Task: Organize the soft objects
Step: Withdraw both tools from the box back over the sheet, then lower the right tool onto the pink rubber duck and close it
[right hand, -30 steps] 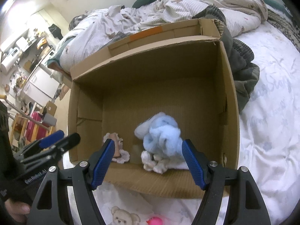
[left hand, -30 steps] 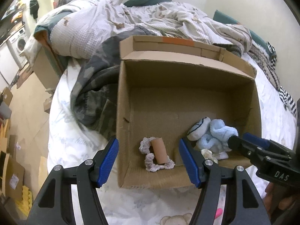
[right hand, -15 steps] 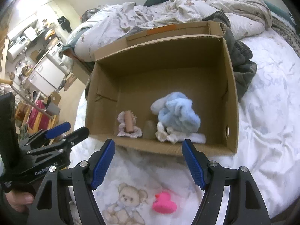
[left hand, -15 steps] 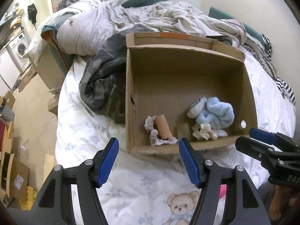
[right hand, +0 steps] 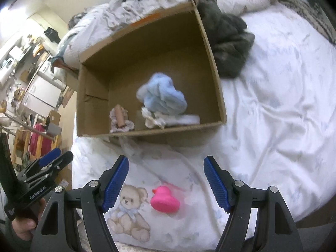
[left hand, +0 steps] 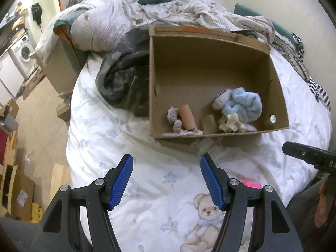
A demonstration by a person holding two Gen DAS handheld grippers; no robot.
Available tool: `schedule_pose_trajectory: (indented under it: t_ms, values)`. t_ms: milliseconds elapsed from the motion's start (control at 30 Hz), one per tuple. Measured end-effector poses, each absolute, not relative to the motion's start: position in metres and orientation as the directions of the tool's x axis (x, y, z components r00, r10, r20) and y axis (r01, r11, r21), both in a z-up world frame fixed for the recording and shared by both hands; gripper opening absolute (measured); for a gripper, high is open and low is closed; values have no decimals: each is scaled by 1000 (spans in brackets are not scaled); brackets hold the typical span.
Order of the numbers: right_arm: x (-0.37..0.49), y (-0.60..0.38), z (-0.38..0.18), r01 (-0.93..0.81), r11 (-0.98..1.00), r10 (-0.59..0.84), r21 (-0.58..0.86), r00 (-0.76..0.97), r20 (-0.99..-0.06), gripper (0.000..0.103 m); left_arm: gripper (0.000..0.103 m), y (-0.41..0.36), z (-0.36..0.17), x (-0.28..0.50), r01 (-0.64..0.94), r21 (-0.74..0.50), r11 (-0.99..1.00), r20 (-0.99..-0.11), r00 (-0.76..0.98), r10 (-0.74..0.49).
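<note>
Bed (left hand: 147, 147): white sheet printed with pale blue flowers and a teddy bear (right hand: 128, 208) motif near the near edge.

Cardboard box (left hand: 279, 96): open-topped, standing on the sheet toward the middle of the bed, its near wall facing both cameras.

Contents of box, all along the near wall:
- light blue fluffy cloth (left hand: 243, 105), bunched, right of centre, with a small white piece with dark trim touching its left side;
- cream crumpled cloth (left hand: 230, 122), just in front of the blue one, touching it;
- cardboard tube (left hand: 187, 117), lying on a grey-white lace scrunchie (left hand: 177, 125), toward the near left corner.

Pink rubber duck (right hand: 164, 199): on the sheet outside the box, close to the bed's near edge, just right of the bear print; partly hidden behind a finger in the left wrist view.

Camouflage garment (left hand: 124, 84): heaped on the sheet against the box's left wall.

Rumpled quilt (left hand: 117, 25): piled across the far end of the bed, behind the box.

Left claw (left hand: 167, 181): blue pads spread well apart, nothing between them, above bare sheet in front of the box.

Right claw (right hand: 166, 181): pads likewise wide apart and empty, over the sheet, the duck lying beneath the gap.
</note>
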State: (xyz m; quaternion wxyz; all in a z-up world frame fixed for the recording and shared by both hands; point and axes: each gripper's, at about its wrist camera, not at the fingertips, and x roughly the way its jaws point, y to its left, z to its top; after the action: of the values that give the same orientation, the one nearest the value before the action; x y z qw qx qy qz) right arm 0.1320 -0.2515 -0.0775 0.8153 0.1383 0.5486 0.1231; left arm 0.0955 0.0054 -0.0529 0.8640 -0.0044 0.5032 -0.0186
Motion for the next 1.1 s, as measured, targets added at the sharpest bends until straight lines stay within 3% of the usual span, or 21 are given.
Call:
schedule_pose_trajectory:
  t_ms: [167, 367, 633, 767, 867, 1100]
  values:
    - [135, -234, -108, -61, 925, 379, 375, 212, -901, 78, 64, 19, -59, 96, -38, -90, 995, -886, 460, -62]
    - [132, -209, -160, -53, 950, 307, 306, 8, -952, 78, 64, 20, -62, 97, -48, -94, 994, -890, 453, -62]
    - [130, -182, -169, -148, 955, 259, 258, -8, -966, 78, 64, 12, -69, 101, -37, -94, 995, -896, 439, -68]
    - [126, -180, -172, -161, 956, 245, 246, -24, -969, 58, 64, 6, -75, 103, -26, -92, 995, -898, 433, -72]
    - [125, -178, -172, -196, 955, 220, 221, -31, -975, 50, 64, 0, -78, 107, -17, -86, 996, -900, 430, -70]
    - [123, -185, -158, -179, 950, 262, 254, 22, -965, 50, 64, -11, -88, 114, -16, -98, 995, -907, 412, -83]
